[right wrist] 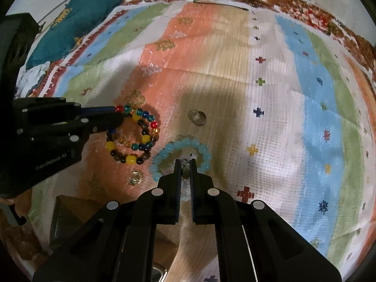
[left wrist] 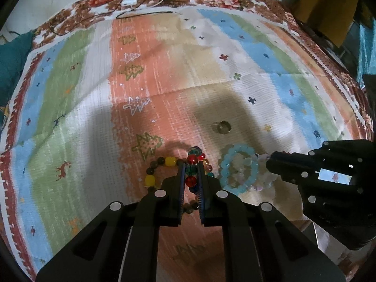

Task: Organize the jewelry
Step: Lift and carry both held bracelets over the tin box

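My left gripper [left wrist: 190, 164] is shut on a multicoloured bead bracelet [left wrist: 191, 172] of red, teal and amber beads; from the right wrist view it [right wrist: 143, 114] hangs from the left gripper [right wrist: 118, 111]. A yellow-and-brown bead bracelet [left wrist: 159, 168] lies beside it, also in the right wrist view [right wrist: 128, 154]. My right gripper [right wrist: 185, 162] is shut on a clear iridescent bracelet [right wrist: 186, 171] lying with a light-blue bead bracelet [right wrist: 185, 143]. In the left wrist view the light-blue bracelet [left wrist: 237, 169] lies left of the right gripper [left wrist: 270, 162].
Everything rests on a striped cloth [left wrist: 211, 70]. A clear ring [left wrist: 222, 127] lies beyond the bracelets, also seen from the right [right wrist: 197, 117]. A small silver piece [right wrist: 136, 177] lies near a dark box [right wrist: 70, 213]. A teal cushion [right wrist: 77, 18] and cables [left wrist: 141, 4] are at the far edge.
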